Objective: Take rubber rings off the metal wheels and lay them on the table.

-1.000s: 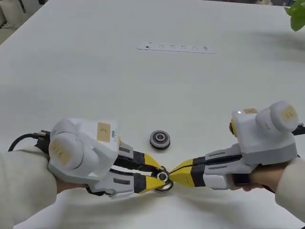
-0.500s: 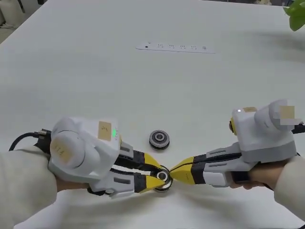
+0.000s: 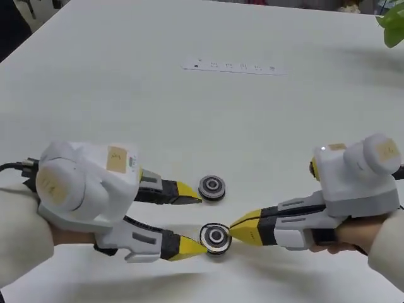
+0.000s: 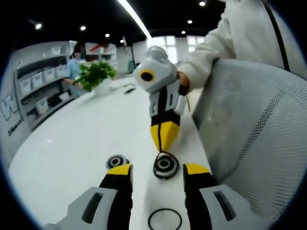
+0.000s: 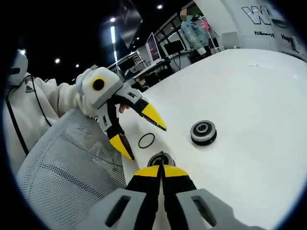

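White tabletop (image 3: 189,126) bears a black-ringed round metal wheel (image 3: 216,238), the right gripper (image 3: 235,231), jaws pressed together, touching its 3 o'clock edge, the left gripper (image 3: 198,224) spread wide at its 9 o'clock.

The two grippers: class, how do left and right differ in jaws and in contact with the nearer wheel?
The left gripper has its jaws spread wide; the right gripper has them shut. The left gripper's jaws flank the nearer wheel without touching it; the right gripper's tips meet its rim. Both have yellow jaw tips.
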### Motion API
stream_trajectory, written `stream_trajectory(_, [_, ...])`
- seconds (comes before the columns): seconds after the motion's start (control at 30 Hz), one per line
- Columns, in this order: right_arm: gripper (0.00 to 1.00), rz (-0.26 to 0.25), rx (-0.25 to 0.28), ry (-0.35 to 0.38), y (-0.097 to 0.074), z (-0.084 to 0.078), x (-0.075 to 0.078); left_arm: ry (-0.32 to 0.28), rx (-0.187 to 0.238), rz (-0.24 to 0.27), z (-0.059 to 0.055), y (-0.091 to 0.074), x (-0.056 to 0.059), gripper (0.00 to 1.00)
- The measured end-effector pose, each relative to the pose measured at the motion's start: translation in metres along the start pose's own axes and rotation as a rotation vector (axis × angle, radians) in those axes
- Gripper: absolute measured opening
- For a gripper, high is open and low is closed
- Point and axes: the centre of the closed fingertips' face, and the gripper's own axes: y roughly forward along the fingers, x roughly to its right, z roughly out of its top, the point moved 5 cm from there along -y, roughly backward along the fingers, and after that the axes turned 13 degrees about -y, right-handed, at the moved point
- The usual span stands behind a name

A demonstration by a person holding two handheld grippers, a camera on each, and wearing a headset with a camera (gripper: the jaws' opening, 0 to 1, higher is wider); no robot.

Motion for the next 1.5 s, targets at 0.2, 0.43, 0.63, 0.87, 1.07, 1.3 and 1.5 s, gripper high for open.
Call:
stream_trajectory(0.2, [0.0, 0.005, -0.004, -0.013, -0.004, 0.003, -0.005, 0.003, 0.027, 0.03, 0.009, -0.019, 0.001, 0.56])
stream_trajectory(0.43, [0.0, 0.013, -0.018, -0.03, -0.01, 0.005, -0.012, 0.004, 0.047, 0.077, 0.014, -0.045, 0.0, 0.67])
stream_trajectory(0.63, [0.0, 0.002, -0.017, -0.035, -0.019, 0.008, -0.014, -0.02, 0.073, 0.128, 0.014, -0.065, -0.003, 0.74])
stream_trajectory(0.87, [0.0, -0.013, -0.01, -0.044, -0.034, 0.014, -0.015, -0.053, 0.086, 0.183, 0.01, -0.084, -0.004, 0.82])
stream_trajectory(1.07, [0.0, -0.023, 0.01, -0.045, -0.039, 0.021, -0.015, -0.066, 0.064, 0.208, -0.001, -0.094, 0.0, 0.85])
stream_trajectory(1.3, [0.0, -0.015, 0.02, -0.065, -0.04, 0.031, -0.02, -0.102, 0.071, 0.236, -0.009, -0.105, 0.003, 0.85])
stream_trajectory(1.5, [0.0, -0.02, 0.038, -0.078, -0.041, 0.04, -0.019, -0.139, 0.072, 0.253, -0.016, -0.109, 0.004, 0.84])
